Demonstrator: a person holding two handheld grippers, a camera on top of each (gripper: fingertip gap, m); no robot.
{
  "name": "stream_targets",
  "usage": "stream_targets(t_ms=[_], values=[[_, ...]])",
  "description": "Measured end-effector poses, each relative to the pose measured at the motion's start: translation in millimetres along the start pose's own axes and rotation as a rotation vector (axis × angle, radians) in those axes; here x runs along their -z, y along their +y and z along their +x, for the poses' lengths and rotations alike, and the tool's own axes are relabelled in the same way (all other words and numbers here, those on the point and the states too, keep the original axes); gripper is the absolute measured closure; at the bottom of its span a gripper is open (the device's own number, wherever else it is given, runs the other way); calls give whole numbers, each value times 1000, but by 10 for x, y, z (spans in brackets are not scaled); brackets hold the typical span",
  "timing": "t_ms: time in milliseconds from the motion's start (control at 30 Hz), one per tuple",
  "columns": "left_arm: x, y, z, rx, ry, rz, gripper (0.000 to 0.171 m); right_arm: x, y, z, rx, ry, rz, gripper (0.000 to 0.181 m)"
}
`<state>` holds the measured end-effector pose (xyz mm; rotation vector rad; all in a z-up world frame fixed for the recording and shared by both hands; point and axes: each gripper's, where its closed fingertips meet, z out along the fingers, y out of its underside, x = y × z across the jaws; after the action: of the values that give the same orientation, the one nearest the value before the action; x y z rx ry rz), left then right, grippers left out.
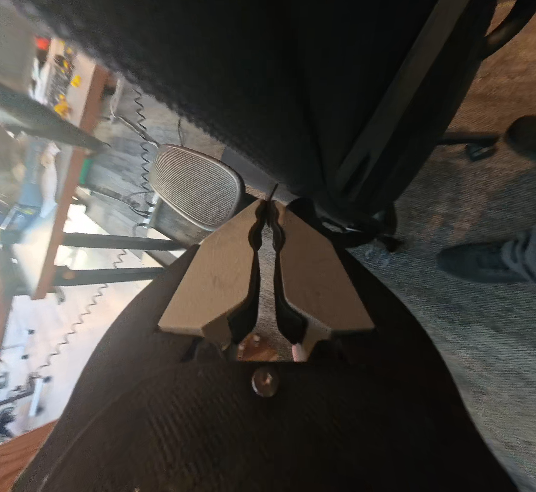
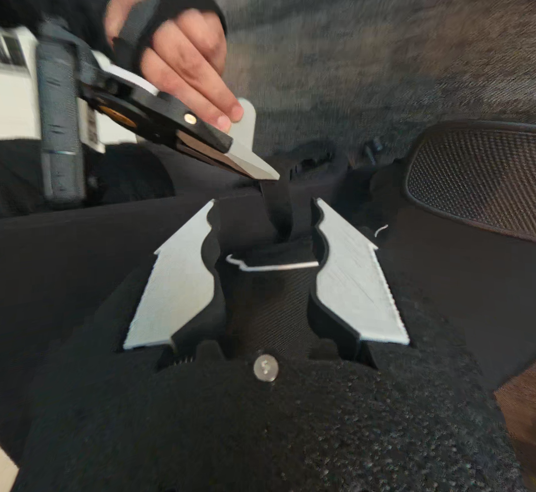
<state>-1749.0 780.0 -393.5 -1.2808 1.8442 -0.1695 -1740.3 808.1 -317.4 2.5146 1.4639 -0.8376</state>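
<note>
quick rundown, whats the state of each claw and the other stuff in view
left claw: shut on black strap, held by a hand
right claw: open, empty, fingers either side of the strap's lower end
black strap: pulled up taut from the black fabric
black fabric: lying spread under both claws
mesh chair back: untouched, to the right
</note>
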Motion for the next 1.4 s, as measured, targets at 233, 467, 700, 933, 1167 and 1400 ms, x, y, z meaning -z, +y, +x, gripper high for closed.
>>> stream_targets(t_ms=[233, 467, 700, 933, 1167, 1400], values=[[-118, 87, -34, -202, -16, 23, 171, -605, 206, 226, 2, -264, -258, 124], [-111, 130, -3, -226, -64, 40, 171, -975, 340, 262, 4, -362, -457, 161], [-14, 270, 180, 111, -6, -27, 163, -968, 312, 227, 63, -324, -427, 181], [218, 479, 95, 782, 373, 100, 140, -924, 324, 228, 275, -164, -401, 181], [-32, 660, -125, 860, 582, 159, 135, -859, 309, 197, 404, 3, -349, 181], [-116, 381, 40, 833, 897, 235, 139, -829, 319, 147, 415, 62, -266, 181]])
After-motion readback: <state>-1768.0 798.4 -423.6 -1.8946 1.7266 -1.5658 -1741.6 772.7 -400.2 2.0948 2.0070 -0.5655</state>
